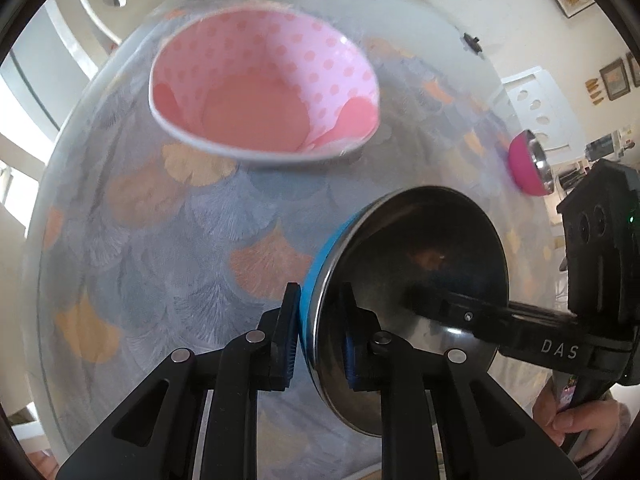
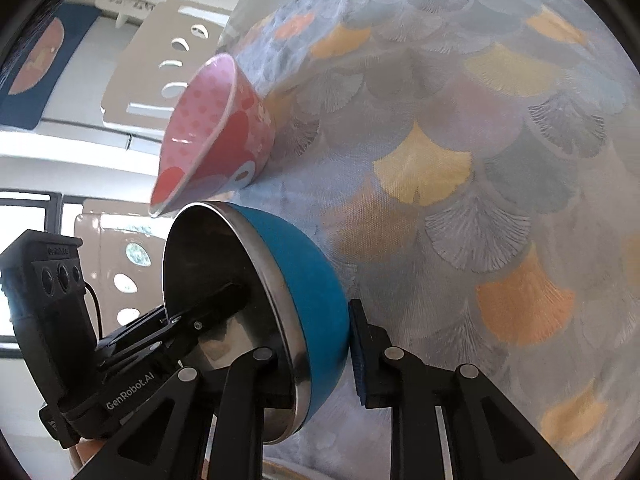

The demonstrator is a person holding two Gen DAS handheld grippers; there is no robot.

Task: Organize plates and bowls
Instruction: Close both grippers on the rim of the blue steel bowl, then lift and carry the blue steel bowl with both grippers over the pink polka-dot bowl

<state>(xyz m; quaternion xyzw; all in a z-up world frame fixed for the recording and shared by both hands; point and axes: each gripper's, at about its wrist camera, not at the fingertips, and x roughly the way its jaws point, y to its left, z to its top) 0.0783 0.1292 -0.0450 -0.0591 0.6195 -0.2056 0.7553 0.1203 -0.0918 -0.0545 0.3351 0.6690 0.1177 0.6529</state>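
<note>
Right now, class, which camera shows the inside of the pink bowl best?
The left wrist view: the pink bowl faces the camera, so its dotted wall and plain pink bottom show. The right wrist view has it nearly edge-on, showing mostly the outer wall and a sliver of the inside.

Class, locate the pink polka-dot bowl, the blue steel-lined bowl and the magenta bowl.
pink polka-dot bowl [image 1: 256, 112], left wrist view, inner floor.
blue steel-lined bowl [image 2: 316, 300], right wrist view, blue outer wall.
magenta bowl [image 1: 522, 164], left wrist view, outer wall.

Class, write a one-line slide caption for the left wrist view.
Both hand-held grippers pinch the blue bowl rim, pink bowl beyond.
</note>
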